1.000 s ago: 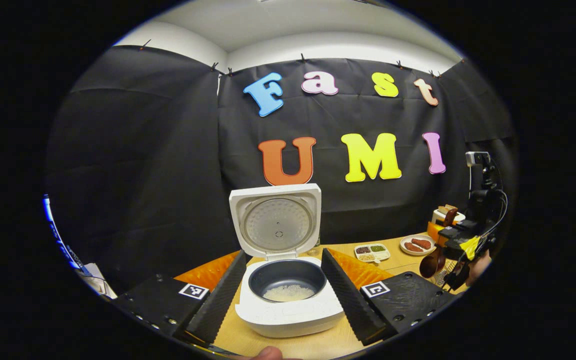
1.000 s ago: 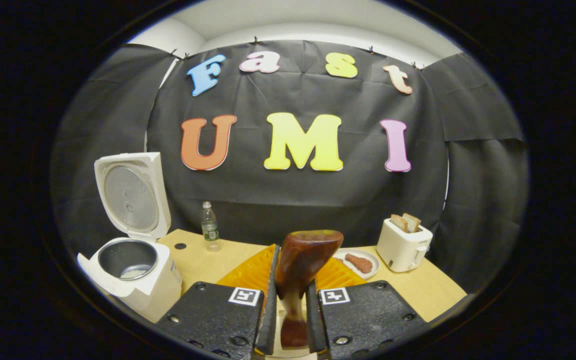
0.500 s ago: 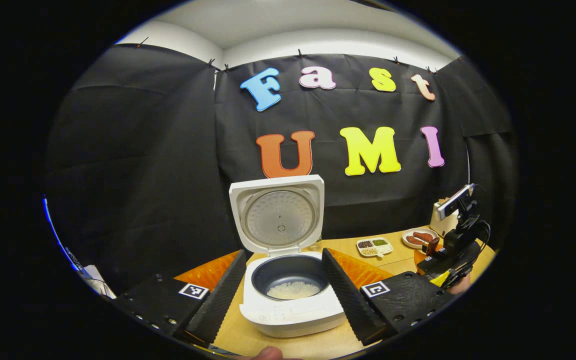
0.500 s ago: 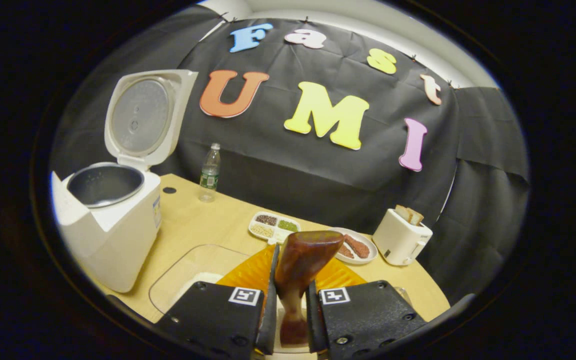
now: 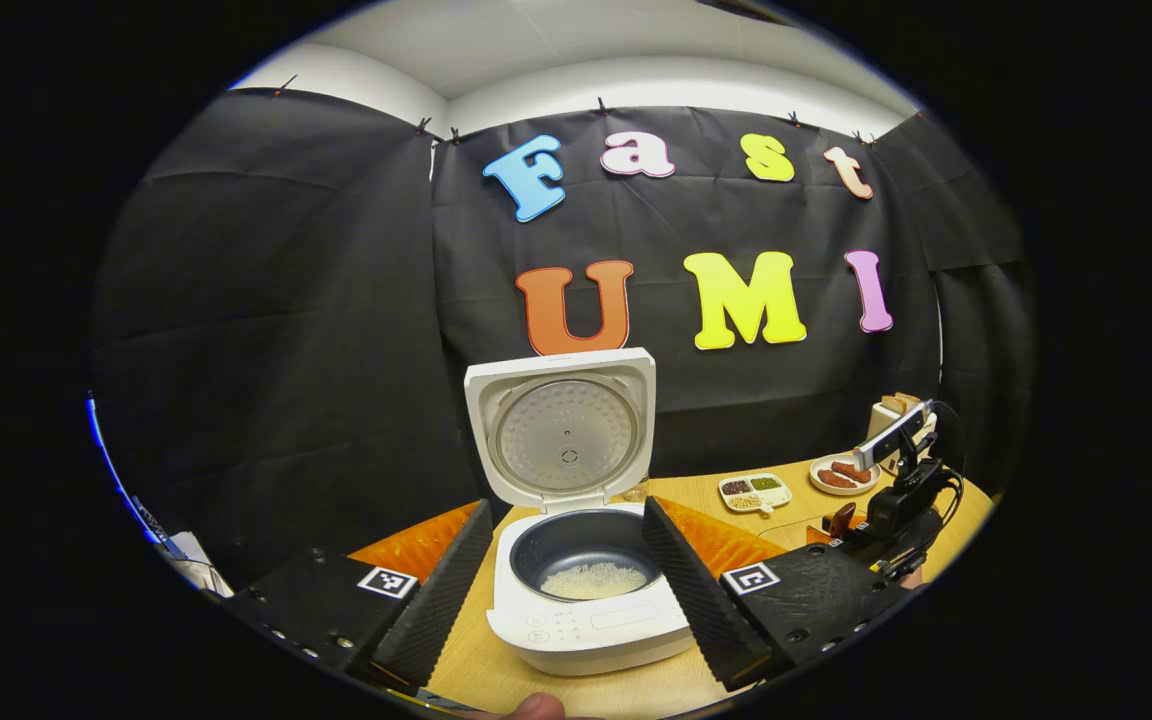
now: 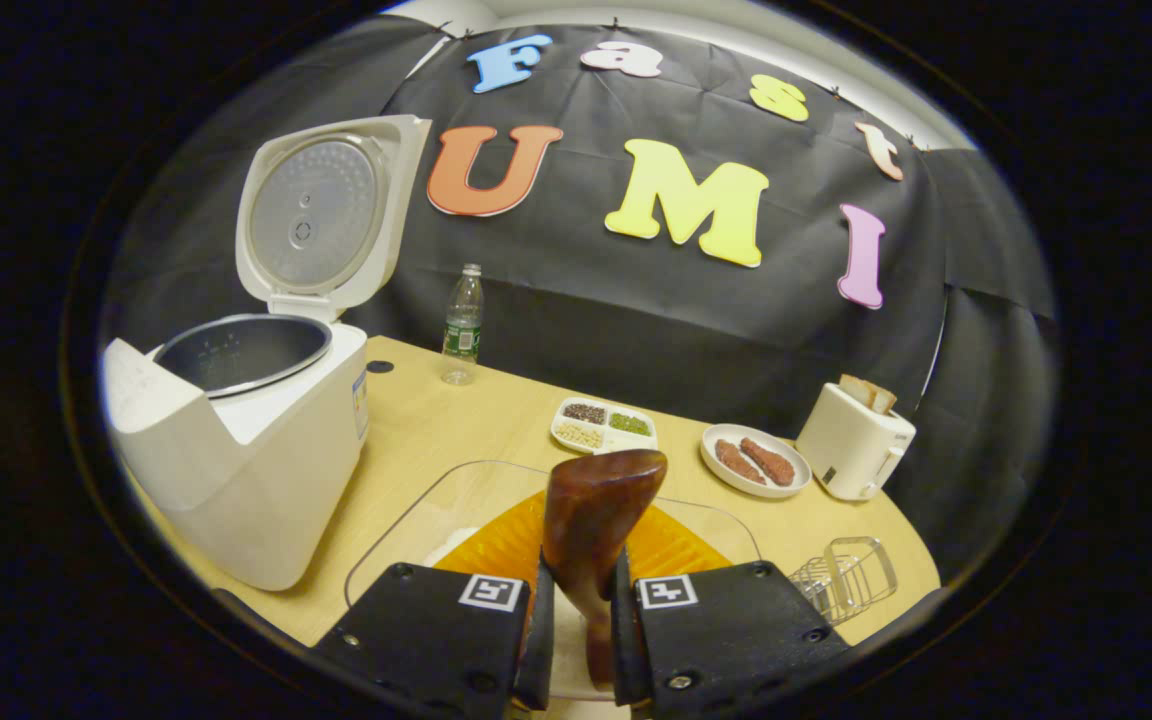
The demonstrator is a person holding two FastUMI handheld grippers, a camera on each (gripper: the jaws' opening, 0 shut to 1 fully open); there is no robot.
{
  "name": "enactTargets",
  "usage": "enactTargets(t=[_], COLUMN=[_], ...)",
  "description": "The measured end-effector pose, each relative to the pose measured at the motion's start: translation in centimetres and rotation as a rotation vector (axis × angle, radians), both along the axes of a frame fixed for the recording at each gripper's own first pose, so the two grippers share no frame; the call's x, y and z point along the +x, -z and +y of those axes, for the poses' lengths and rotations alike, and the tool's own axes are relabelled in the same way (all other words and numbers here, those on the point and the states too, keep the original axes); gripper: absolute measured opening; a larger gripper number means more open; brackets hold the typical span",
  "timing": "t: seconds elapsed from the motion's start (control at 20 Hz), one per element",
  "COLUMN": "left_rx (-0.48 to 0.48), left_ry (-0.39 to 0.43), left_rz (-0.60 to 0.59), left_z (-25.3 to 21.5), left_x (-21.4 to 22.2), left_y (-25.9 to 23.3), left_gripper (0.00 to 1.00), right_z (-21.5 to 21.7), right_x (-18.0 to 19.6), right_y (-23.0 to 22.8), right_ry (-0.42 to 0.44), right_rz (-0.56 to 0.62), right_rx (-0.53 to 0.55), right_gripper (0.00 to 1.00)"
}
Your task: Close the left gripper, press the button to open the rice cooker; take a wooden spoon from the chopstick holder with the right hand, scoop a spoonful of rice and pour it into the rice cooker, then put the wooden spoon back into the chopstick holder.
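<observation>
Here right gripper (image 6: 578, 630) clamps wooden spoon (image 6: 591, 520); handle hidden.

Open pot, crowded tabletop

The rice cooker (image 6: 236, 450) stands at nine o'clock in the right gripper view, its raised lid (image 6: 321, 215) walling the far side; the pot mouth lies open from above. A clear container (image 6: 416, 530) sits at six, with bare table (image 6: 476, 420) between it and the bottle (image 6: 462, 325).
</observation>
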State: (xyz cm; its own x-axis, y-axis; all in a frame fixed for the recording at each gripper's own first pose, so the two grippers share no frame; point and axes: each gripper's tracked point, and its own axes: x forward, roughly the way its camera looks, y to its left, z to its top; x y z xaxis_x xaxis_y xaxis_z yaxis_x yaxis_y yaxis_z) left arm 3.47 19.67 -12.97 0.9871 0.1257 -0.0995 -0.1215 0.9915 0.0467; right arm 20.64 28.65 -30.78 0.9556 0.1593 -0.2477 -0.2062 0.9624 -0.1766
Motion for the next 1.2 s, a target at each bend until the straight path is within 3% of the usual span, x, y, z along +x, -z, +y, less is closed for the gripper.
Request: enactTargets(t=[0.2,0.35,0.7,1.2], left_rx=[0.006,0.016,0.011,0.022], left_ry=[-0.007,-0.007,-0.009,-0.007], left_rz=[0.003,0.001,0.001,-0.006], left_z=[0.4,0.5,0.9,0.8], left_x=[-0.1,-0.2,-0.1,0.4], left_y=[0.0,-0.1,-0.7,-2.0], left_gripper=[0.95,0.95,0.96,0.95], right_z=[0.4,0.8,-1.5,-5.9], right_x=[-0.1,0.0,0.4,1.1], right_y=[-0.3,-0.5,-0.4,-1.4], right_ry=[0.013,0.028,0.116,0.197], right_rz=[0.034,0.081,0.157,0.147], right_rx=[0.197,0.436,0.858,1.265], right_gripper=[0.29,0.29,0.29,0.28])
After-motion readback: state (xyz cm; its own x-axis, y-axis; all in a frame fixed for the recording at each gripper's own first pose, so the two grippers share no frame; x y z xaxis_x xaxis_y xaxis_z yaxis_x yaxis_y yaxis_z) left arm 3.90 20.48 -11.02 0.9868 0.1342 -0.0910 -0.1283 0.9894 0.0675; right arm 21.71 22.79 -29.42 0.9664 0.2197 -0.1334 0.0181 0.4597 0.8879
